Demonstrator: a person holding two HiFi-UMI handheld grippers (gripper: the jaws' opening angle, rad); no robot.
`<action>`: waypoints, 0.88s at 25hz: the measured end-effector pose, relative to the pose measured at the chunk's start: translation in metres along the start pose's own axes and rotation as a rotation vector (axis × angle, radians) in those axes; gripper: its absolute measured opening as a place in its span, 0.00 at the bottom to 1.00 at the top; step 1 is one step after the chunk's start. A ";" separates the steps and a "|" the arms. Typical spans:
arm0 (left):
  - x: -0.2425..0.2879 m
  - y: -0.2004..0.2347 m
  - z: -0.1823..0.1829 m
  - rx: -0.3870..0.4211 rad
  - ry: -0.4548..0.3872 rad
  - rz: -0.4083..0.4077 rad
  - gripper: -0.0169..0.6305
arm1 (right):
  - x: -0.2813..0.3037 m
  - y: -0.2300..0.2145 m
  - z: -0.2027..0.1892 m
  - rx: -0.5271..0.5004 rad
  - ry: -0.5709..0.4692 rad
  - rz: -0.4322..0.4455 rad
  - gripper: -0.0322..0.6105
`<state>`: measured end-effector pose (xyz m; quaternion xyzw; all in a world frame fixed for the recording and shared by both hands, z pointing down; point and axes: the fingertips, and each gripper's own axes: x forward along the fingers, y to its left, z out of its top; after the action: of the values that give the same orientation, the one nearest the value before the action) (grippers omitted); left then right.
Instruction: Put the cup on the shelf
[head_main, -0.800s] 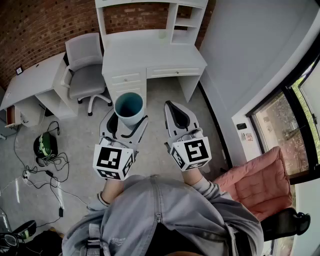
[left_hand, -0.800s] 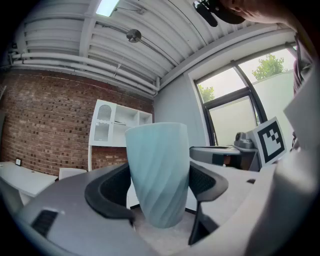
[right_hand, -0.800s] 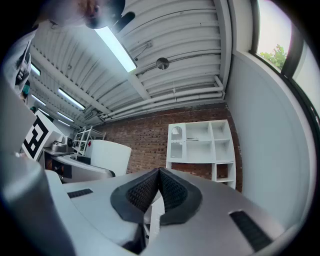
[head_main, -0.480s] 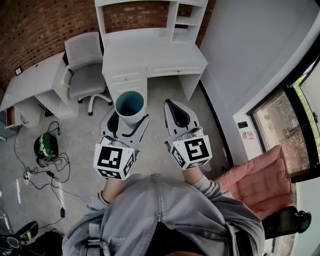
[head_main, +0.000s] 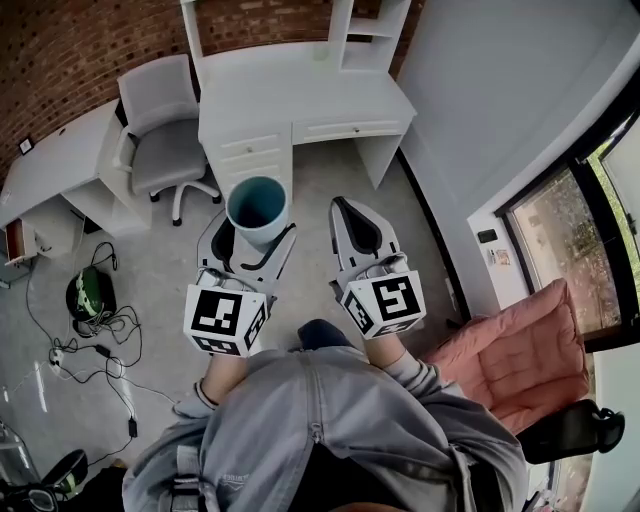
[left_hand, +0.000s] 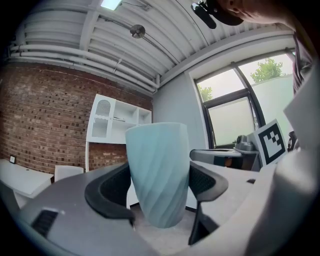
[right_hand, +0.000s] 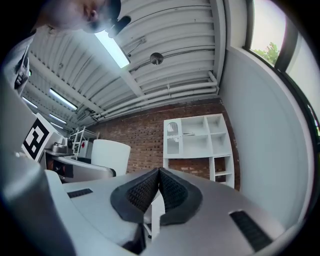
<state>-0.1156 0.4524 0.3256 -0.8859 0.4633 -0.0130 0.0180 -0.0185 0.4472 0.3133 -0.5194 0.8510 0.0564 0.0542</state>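
A pale blue ribbed cup (head_main: 257, 209) stands upright between the jaws of my left gripper (head_main: 256, 226), which is shut on the cup (left_hand: 159, 172), both black pads pressing its sides. My right gripper (head_main: 348, 212) is beside it on the right, shut with nothing in it; its pads (right_hand: 159, 189) meet. Both are held in the air above the floor, in front of the white desk (head_main: 300, 100). The white shelf unit (head_main: 352, 25) rises at the desk's back; it shows as open white compartments (left_hand: 115, 122) against the brick wall and as a grid of cubbies (right_hand: 197, 140).
A grey office chair (head_main: 165, 140) stands left of the desk, and a second white desk (head_main: 50, 165) lies further left. Cables and a green bag (head_main: 88, 295) lie on the floor at left. A pink armchair (head_main: 520, 350) sits by the window at right.
The desk and chair have slid slightly up and left in the head view, so I have moved a little towards them. Both grippers keep their pose and the cup stays held.
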 end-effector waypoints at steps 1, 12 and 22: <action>0.005 0.003 -0.002 -0.002 0.005 -0.003 0.57 | 0.004 -0.002 -0.003 0.002 0.005 -0.002 0.09; 0.097 0.052 -0.014 -0.007 0.013 0.002 0.57 | 0.091 -0.063 -0.033 0.013 0.023 0.008 0.09; 0.204 0.100 -0.005 -0.015 -0.017 0.046 0.57 | 0.187 -0.140 -0.046 0.011 0.031 0.051 0.09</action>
<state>-0.0813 0.2274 0.3277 -0.8752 0.4836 -0.0018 0.0156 0.0194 0.2129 0.3249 -0.4982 0.8649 0.0449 0.0423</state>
